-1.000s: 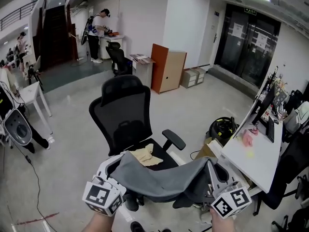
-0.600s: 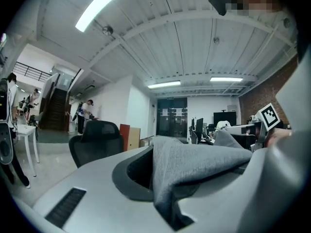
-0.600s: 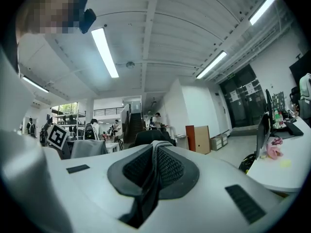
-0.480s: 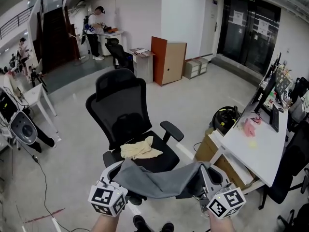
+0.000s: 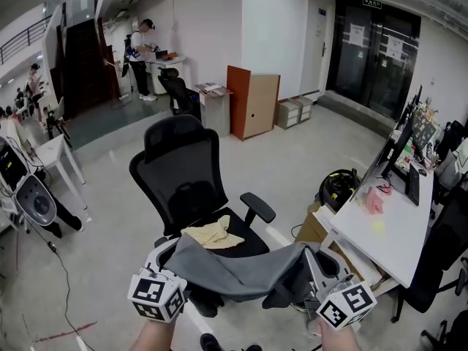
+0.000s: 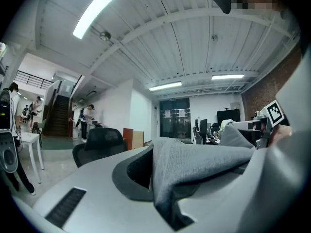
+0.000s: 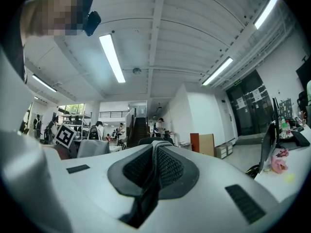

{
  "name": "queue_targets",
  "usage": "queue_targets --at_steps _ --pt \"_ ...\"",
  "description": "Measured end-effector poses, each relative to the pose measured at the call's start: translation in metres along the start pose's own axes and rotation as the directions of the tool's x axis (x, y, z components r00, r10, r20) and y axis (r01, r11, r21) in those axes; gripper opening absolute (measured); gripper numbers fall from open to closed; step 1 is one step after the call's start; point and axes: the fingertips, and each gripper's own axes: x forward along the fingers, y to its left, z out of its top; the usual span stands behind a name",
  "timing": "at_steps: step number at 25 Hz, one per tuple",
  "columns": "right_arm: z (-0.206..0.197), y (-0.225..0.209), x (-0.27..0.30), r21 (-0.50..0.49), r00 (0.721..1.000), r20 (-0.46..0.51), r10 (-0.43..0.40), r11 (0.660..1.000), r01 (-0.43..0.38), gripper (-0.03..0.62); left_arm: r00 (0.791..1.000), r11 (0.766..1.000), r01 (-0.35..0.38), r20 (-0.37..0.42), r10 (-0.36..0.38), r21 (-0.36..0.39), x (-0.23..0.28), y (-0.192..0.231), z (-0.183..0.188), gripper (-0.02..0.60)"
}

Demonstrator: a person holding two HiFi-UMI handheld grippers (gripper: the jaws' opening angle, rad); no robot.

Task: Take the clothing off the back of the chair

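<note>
A grey garment [image 5: 238, 270] hangs stretched between my two grippers, in front of a black mesh office chair [image 5: 183, 174]. My left gripper [image 5: 167, 258] is shut on the garment's left corner, and the grey cloth [image 6: 194, 164] bulges out of its jaws in the left gripper view. My right gripper [image 5: 316, 263] is shut on the right corner; a thin fold of cloth [image 7: 154, 171] is pinched between its dark pads. A cream cloth [image 5: 213, 234] lies on the chair's seat. The chair's back is bare.
A white desk [image 5: 380, 229] with monitors stands at the right, with a dark bag [image 5: 338, 189] on the floor beside it. A wooden cabinet [image 5: 251, 101] stands behind the chair. People stand at a far table [image 5: 162, 58]. A white table [image 5: 51, 141] is at the left.
Both grippers with the grey garment have drawn back from the chair and sunk a little. The chair appears farther away in the head view.
</note>
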Motion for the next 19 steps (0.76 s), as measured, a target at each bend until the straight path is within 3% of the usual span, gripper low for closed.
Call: queue_targets --at_steps 19 --pt "0.015 0.011 0.032 -0.028 1.000 0.023 0.003 1.000 -0.002 0.031 1.000 1.000 -0.014 0.019 0.014 0.004 0.015 0.031 0.015 0.015"
